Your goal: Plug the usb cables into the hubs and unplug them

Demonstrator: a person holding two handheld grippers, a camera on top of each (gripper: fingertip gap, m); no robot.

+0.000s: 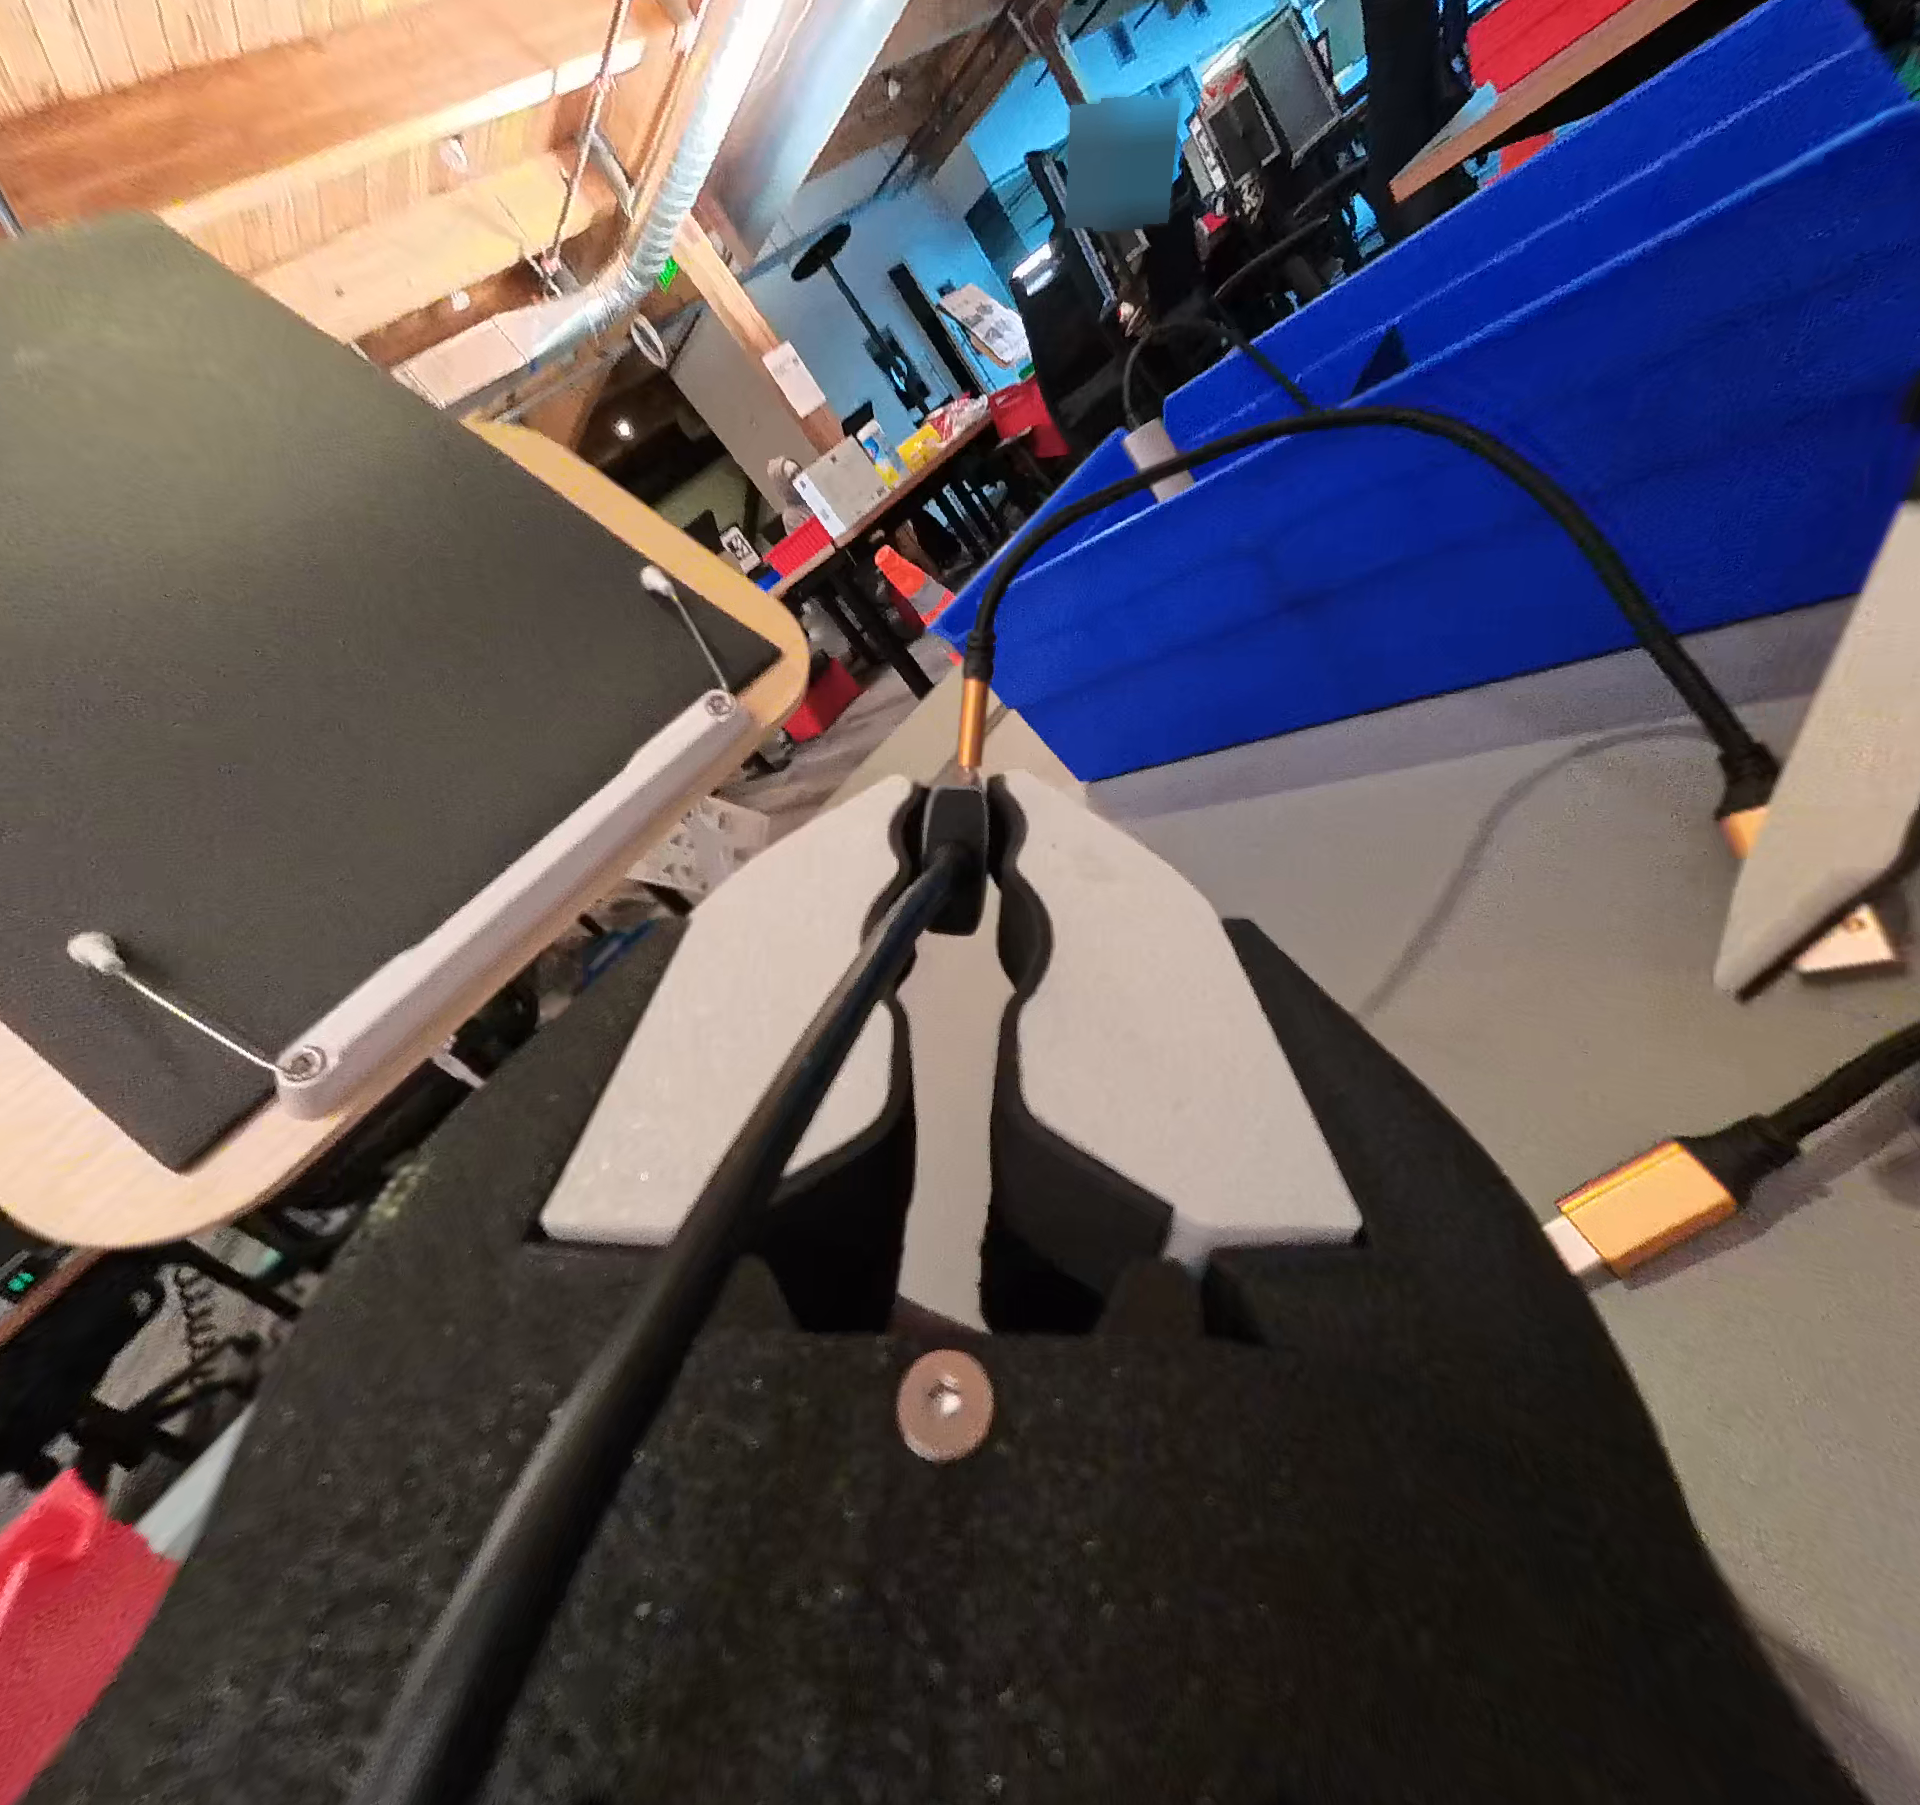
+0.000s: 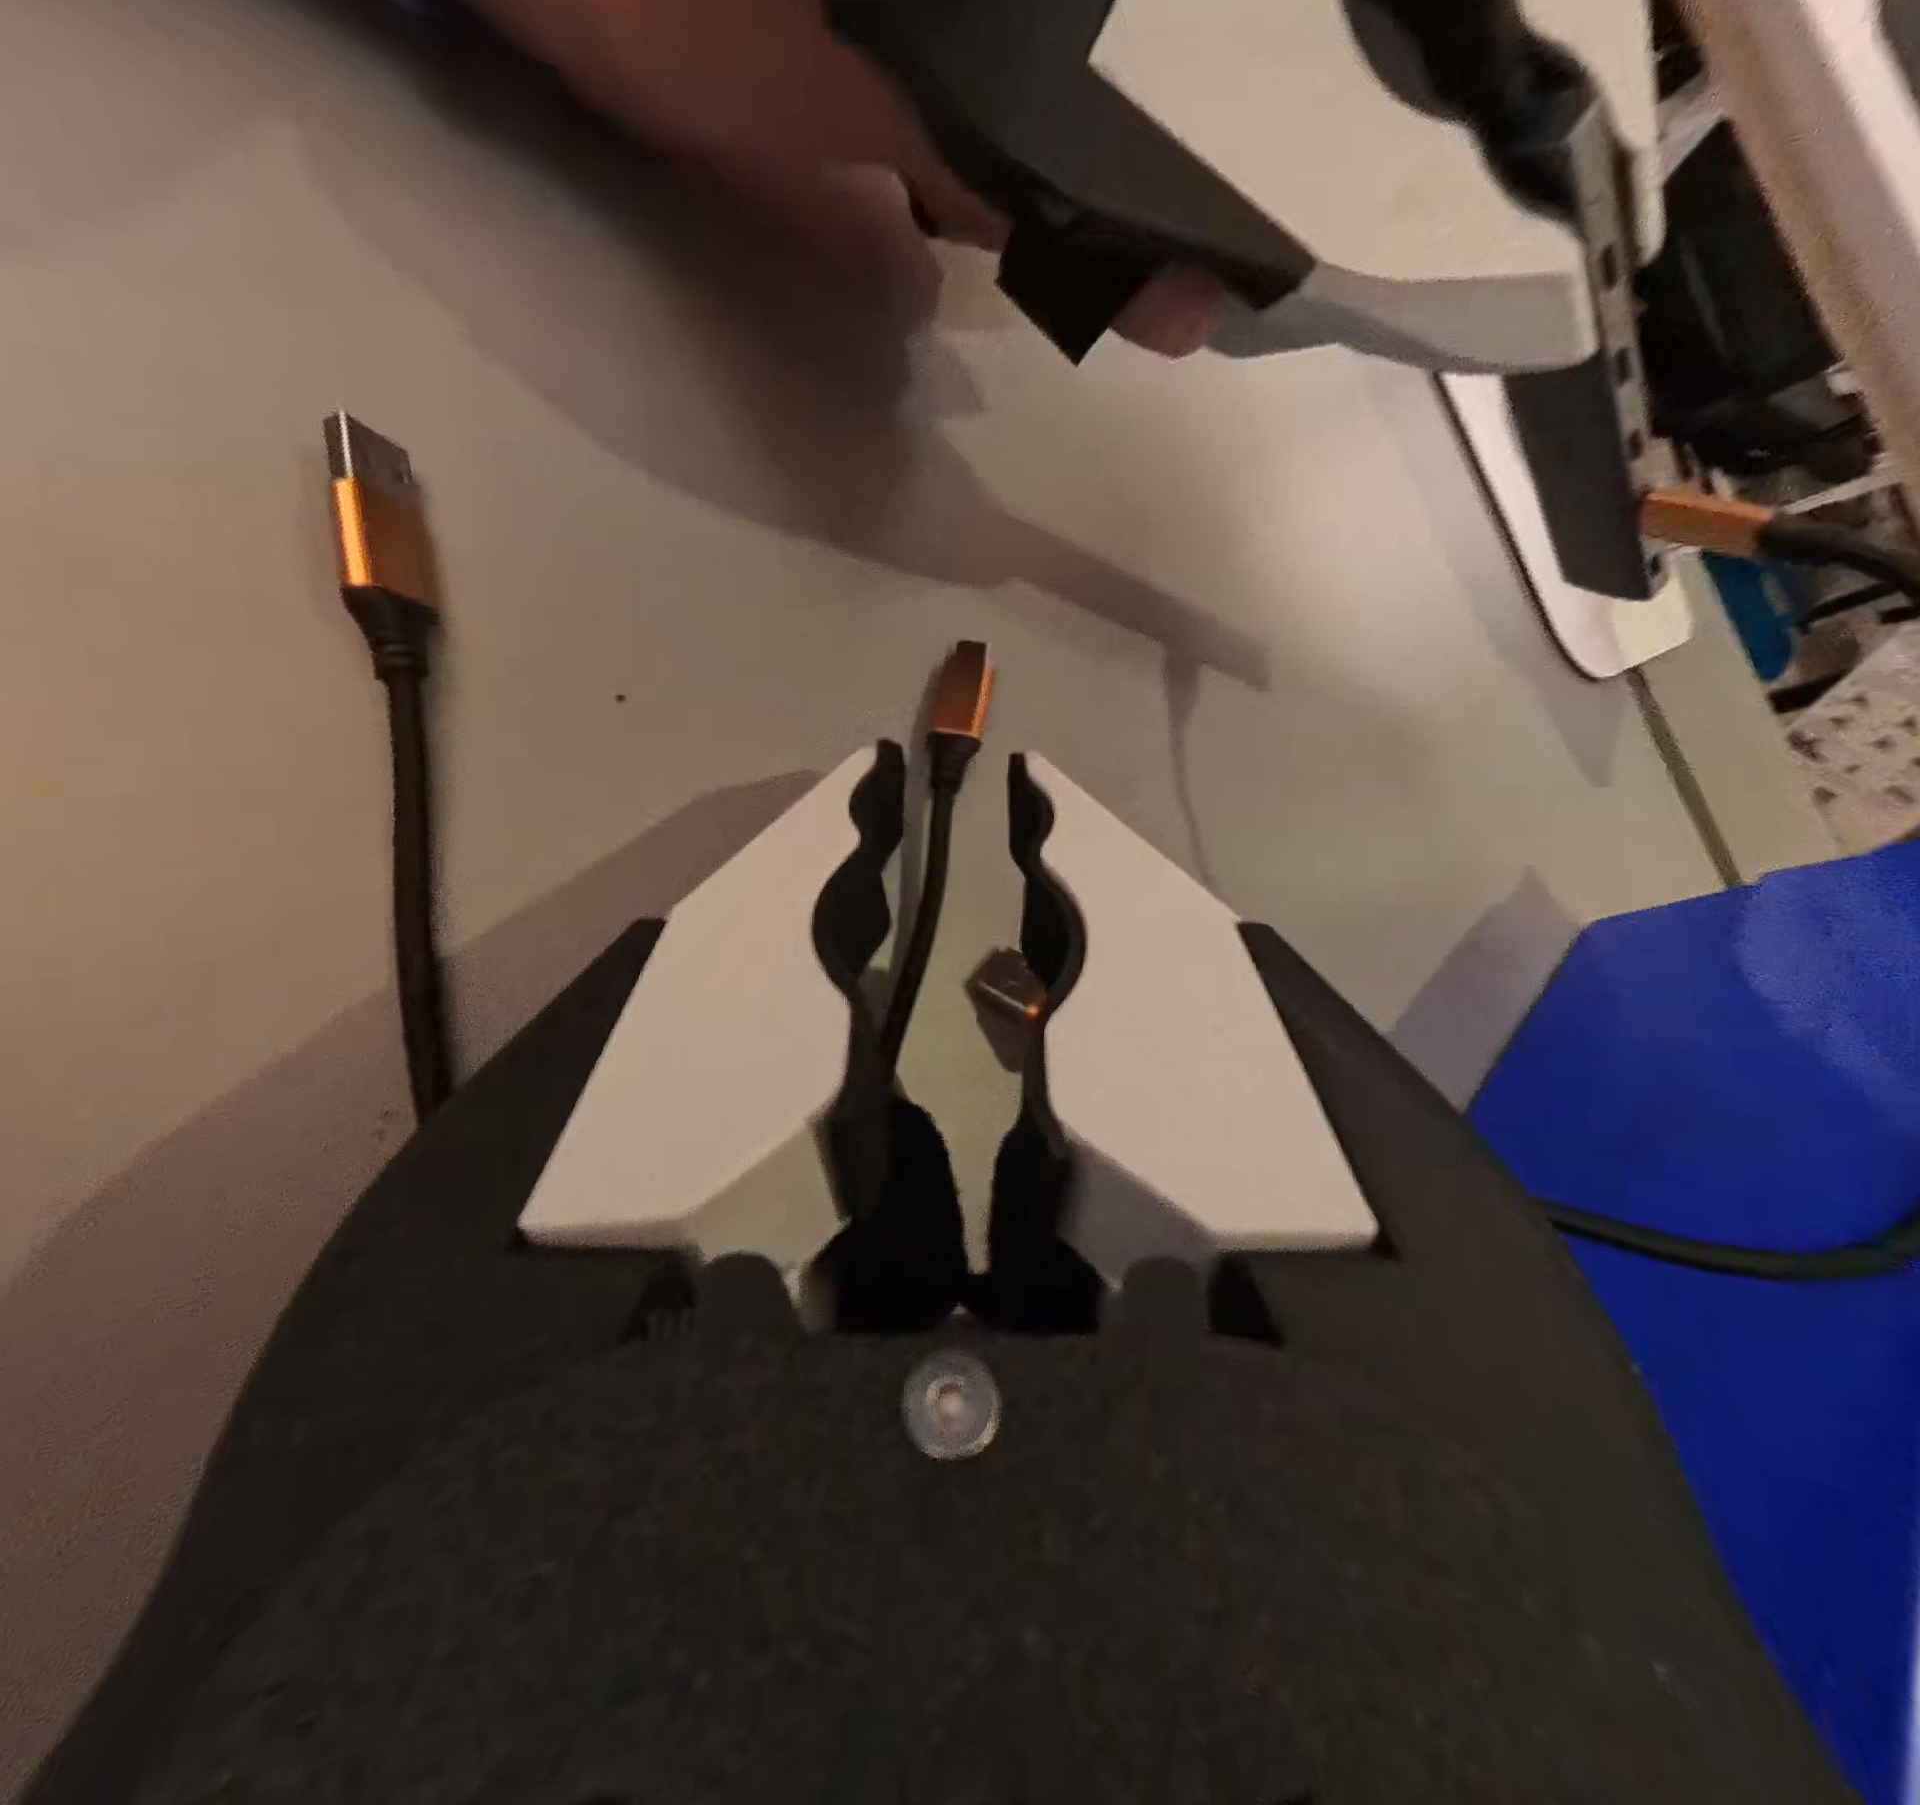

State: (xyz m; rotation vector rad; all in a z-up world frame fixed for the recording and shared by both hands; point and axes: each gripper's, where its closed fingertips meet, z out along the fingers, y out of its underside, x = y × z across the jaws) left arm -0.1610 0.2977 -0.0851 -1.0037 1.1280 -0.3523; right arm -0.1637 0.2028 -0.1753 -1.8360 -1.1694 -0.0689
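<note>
My left gripper [image 1: 954, 799] is shut on a dark USB hub [image 1: 954, 867], held up off the grey table. An orange plug [image 1: 971, 721] sits in the hub's far end, and its black cable arcs off to the right. In the right wrist view the hub [image 2: 1595, 425] hangs at the upper right with that plug [image 2: 1704, 521] in it. My right gripper [image 2: 953, 758] is open, low over the table. A thin black cable lies between its fingers, its orange plug [image 2: 961, 701] just past the tips. A second plug tip [image 2: 1006, 1002] shows in the gap.
A larger orange USB plug [image 2: 376, 529] with a thick black cable lies loose on the table [image 2: 208, 197] to the left; it also shows in the left wrist view [image 1: 1647, 1215]. A blue bin [image 1: 1507, 508] stands to the right. A wooden board with a black pad [image 1: 312, 664] is at the left.
</note>
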